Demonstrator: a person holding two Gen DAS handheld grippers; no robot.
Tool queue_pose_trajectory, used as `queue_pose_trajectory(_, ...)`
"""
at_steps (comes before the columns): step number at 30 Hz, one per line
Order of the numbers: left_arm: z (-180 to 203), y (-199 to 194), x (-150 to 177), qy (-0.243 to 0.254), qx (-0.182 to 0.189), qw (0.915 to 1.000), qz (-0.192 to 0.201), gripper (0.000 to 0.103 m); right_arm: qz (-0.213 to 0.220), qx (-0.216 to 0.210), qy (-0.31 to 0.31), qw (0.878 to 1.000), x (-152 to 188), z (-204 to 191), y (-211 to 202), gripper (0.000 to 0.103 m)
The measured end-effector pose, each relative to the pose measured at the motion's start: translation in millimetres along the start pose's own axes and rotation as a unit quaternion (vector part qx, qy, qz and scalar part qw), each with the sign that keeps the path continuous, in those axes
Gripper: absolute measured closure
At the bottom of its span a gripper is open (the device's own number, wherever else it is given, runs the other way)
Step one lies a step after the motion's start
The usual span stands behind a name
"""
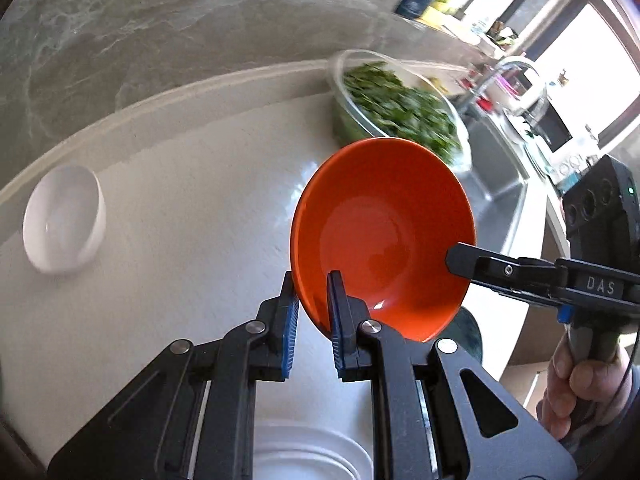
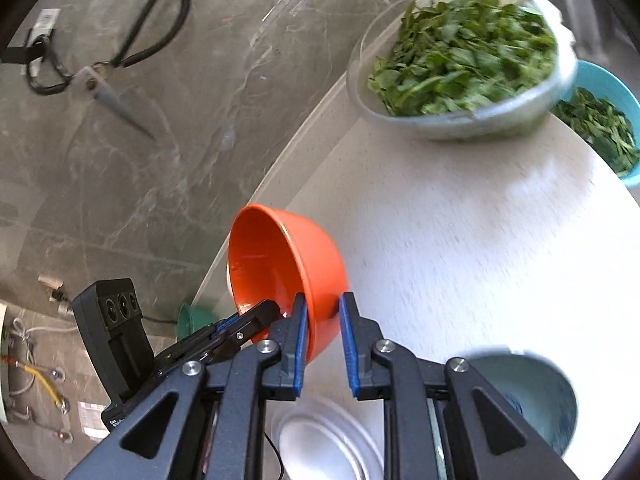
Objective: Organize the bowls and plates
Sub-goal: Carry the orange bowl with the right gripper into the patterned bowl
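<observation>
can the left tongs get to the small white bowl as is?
Probably not yet. The left tongs are clamped on the rim of the orange bowl, which the right tongs grip too. The counter toward the small white bowl looks unobstructed, so the load is the only blocker.

My left black two-finger gripper (image 1: 313, 320) with ribbed blue pads (image 1: 290, 336), silver pivot screws, my right black gripper (image 2: 323, 344) alike, white "DAS" lettering, bare-skinned right hand (image 1: 580, 392) on grey handle
</observation>
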State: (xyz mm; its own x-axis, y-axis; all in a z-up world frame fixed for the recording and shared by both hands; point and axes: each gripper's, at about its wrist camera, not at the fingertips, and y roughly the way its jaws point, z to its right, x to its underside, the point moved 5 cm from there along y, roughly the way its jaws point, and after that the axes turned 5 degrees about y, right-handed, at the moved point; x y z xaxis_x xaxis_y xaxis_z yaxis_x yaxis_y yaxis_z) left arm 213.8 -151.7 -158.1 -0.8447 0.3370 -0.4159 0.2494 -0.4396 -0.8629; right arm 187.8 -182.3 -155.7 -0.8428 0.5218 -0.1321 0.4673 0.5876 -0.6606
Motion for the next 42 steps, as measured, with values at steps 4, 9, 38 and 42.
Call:
queue_pose_trajectory(4, 38, -7, 33, 0.009, 0.018, 0.9997, -0.012, 0.089, -0.004, 0.003, 0.009, 1.000, 25, 16, -31, 0.083)
queue_pose_trajectory(9, 72, -5, 70, 0.015, 0.035, 0.9988, -0.031, 0.088, -0.014, 0.015, 0.033, 0.999, 50, 43, -58, 0.083)
queue_pose_trajectory(38, 136, 86, 124, 0.027, 0.016, 0.9912, -0.128, 0.087, -0.061, 0.066, 0.073, 0.993, 77, 125, -63, 0.082)
queue_pose_trajectory(42, 139, 88, 120, 0.022, 0.014, 0.9915, -0.128, 0.083, -0.066, 0.074, 0.067, 0.993, 78, 127, -60, 0.083)
